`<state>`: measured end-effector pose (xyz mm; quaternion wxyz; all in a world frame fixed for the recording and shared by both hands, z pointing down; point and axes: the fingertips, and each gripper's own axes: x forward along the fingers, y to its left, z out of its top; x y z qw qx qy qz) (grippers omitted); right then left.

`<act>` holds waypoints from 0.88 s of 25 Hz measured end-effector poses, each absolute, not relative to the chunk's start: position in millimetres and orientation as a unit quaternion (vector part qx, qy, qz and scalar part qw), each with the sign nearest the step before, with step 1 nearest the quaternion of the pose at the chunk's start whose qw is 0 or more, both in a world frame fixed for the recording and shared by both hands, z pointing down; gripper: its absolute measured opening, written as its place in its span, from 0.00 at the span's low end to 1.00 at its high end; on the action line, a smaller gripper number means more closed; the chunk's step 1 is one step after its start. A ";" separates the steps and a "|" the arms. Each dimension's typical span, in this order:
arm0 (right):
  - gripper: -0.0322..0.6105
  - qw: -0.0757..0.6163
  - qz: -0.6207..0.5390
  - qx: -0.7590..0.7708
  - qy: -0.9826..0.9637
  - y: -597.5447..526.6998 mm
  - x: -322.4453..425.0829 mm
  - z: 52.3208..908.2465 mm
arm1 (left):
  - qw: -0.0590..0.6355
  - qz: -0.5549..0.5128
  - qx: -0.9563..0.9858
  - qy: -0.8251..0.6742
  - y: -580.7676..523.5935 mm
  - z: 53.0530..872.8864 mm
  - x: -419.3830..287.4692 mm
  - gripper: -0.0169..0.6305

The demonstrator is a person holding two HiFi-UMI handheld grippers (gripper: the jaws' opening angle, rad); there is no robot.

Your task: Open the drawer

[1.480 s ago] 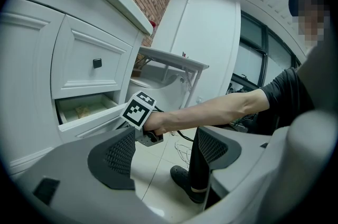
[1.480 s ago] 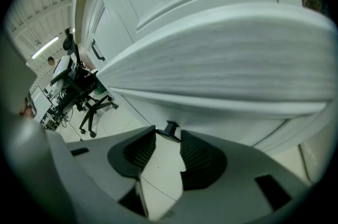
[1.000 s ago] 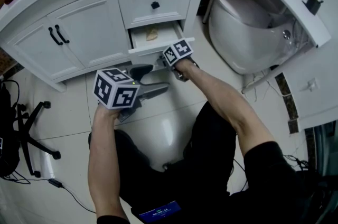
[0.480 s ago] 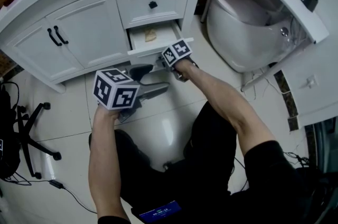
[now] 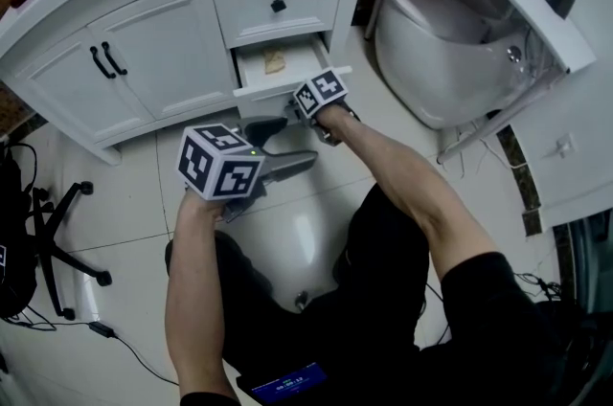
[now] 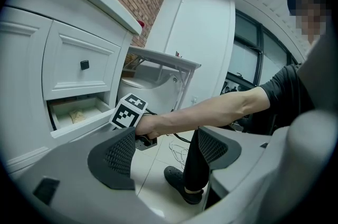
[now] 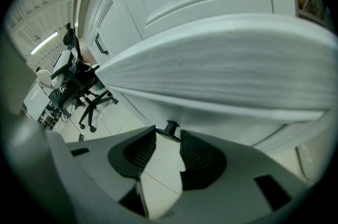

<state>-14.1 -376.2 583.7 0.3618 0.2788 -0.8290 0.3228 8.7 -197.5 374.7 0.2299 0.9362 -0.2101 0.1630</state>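
Observation:
The lower drawer [image 5: 251,69] of the white vanity stands partly pulled out, with a tan scrap [image 5: 275,61] lying inside. My right gripper [image 5: 293,111] is at the drawer's front panel [image 7: 222,59], its jaws shut on the small black drawer knob [image 7: 170,128] at their tips. My left gripper [image 5: 287,144] hangs over the floor tiles in front of the vanity, open with nothing between its pads [image 6: 120,153]. In the left gripper view the open drawer [image 6: 79,112] and the right gripper's marker cube [image 6: 129,110] show ahead.
Above the open drawer is a closed drawer with a black knob [image 5: 278,6]. Cabinet doors with black handles [image 5: 105,59] lie to the left. A white toilet [image 5: 450,50] stands to the right, an office chair base [image 5: 57,241] at the left. My legs fill the floor below.
My left gripper has shifted slightly to the right. The right gripper and the drawer look unmoved.

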 end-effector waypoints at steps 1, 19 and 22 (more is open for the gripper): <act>0.31 0.364 0.322 0.279 -0.828 -375.1 -13.5 584.0 | 0.230 0.161 0.936 -0.212 -196.2 373.8 7.2 0.60; 0.30 0.383 0.319 0.270 -0.824 -356.4 -9.7 584.9 | 0.229 0.154 0.932 -0.234 -180.4 367.0 -10.4 0.60; 0.30 0.385 0.318 0.268 -0.824 -353.8 -9.1 584.5 | 0.229 0.153 0.932 -0.234 -178.3 365.7 -9.9 0.60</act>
